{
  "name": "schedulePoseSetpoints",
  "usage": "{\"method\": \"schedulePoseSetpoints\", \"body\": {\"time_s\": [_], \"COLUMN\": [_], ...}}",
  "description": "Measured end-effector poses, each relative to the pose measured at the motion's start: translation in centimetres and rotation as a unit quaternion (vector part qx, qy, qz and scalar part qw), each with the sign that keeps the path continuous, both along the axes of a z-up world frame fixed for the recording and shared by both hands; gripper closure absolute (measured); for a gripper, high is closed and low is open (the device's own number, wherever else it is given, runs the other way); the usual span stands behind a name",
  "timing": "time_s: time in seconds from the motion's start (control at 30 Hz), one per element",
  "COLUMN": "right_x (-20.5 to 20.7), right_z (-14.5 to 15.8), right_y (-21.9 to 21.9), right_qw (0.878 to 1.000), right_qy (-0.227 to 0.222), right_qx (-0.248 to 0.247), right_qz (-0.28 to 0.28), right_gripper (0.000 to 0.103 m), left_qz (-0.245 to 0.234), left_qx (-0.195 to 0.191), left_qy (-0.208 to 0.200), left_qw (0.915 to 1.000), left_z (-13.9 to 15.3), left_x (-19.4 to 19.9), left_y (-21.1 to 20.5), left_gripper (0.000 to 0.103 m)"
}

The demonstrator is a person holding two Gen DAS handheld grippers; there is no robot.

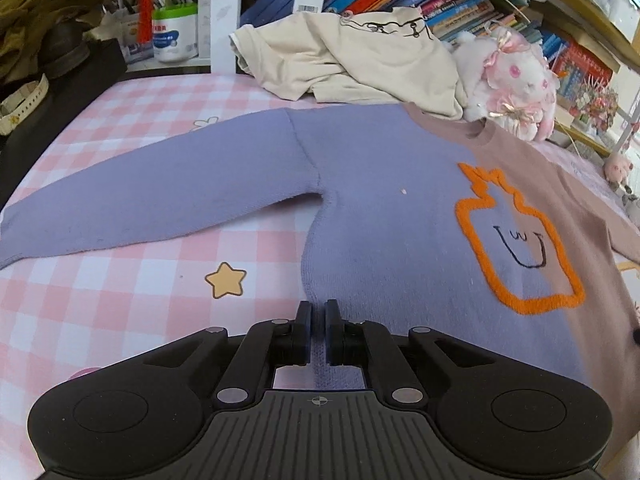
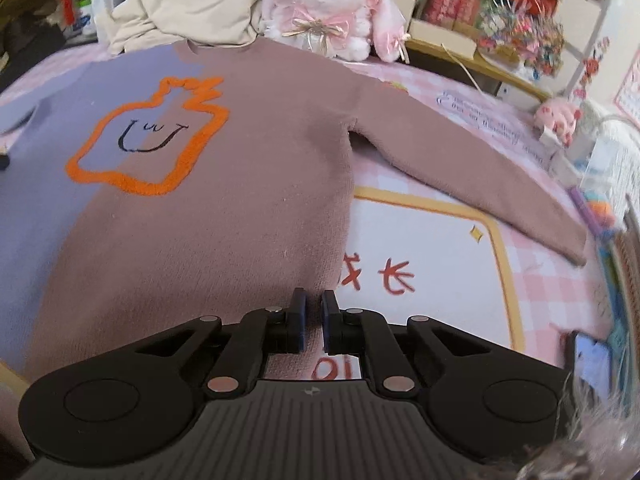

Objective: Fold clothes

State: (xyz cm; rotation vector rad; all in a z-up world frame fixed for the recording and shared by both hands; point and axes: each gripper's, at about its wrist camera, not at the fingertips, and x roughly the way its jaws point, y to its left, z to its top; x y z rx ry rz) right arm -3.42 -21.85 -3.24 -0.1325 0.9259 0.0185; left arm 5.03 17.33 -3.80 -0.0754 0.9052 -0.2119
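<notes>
Sweater hem pinched thinly by left tool and right tool, both pressed together. Could slip free on lifting. Might drag far cream garment along.

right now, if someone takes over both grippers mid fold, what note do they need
Left gripper: shut on the purple bottom corner of the two-tone sweater.
Right gripper: shut on the sweater's brown bottom corner.
The sweater lies flat, face up on the pink checked bed sheet, both sleeves spread outward, neck toward the plush bunny.
A cream shirt sits crumpled behind it, not folded.
Done: both hem corners gripped.
Left: no fold made yet; probably lift the hem toward the neck, tuck the sleeves, then do the cream shirt.
</notes>
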Motion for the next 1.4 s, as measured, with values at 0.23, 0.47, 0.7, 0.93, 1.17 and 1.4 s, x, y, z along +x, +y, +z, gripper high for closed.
{"method": "schedulePoseSetpoints", "body": {"time_s": [0.23, 0.47, 0.7, 0.93, 1.17, 1.4], "right_x": [-0.1, -0.6, -0.7, -2.6, -3.5, -3.7], "right_z": [0.0, -0.1, 0.0, 0.5, 0.5, 0.2], "right_y": [-0.3, -0.1, 0.0, -2.5, -1.7, -2.0], "right_qw": [1.000, 0.999, 0.999, 0.994, 0.996, 0.995], "right_qy": [-0.001, -0.009, -0.014, 0.001, 0.011, -0.004], "right_qx": [0.017, 0.025, 0.020, 0.087, 0.086, 0.092], "right_qz": [-0.016, -0.034, -0.047, -0.061, 0.024, 0.026], "right_gripper": [0.095, 0.094, 0.087, 0.053, 0.090, 0.092], "left_qz": [0.000, -0.008, -0.006, 0.016, 0.050, 0.065], "left_qx": [-0.004, 0.005, 0.029, 0.028, 0.016, 0.025], "left_qy": [-0.003, -0.007, -0.022, -0.018, 0.020, 0.031], "left_qw": [1.0000, 0.9999, 0.9993, 0.9993, 0.9984, 0.9971], "left_z": [-0.1, -0.1, 0.7, 1.6, 1.1, 1.0], "left_x": [0.2, 0.4, -1.2, -6.6, -9.4, -9.0], "left_y": [0.2, 0.0, -0.8, -2.6, -3.1, -3.1], "left_gripper": [0.098, 0.097, 0.092, 0.069, 0.086, 0.096]}}
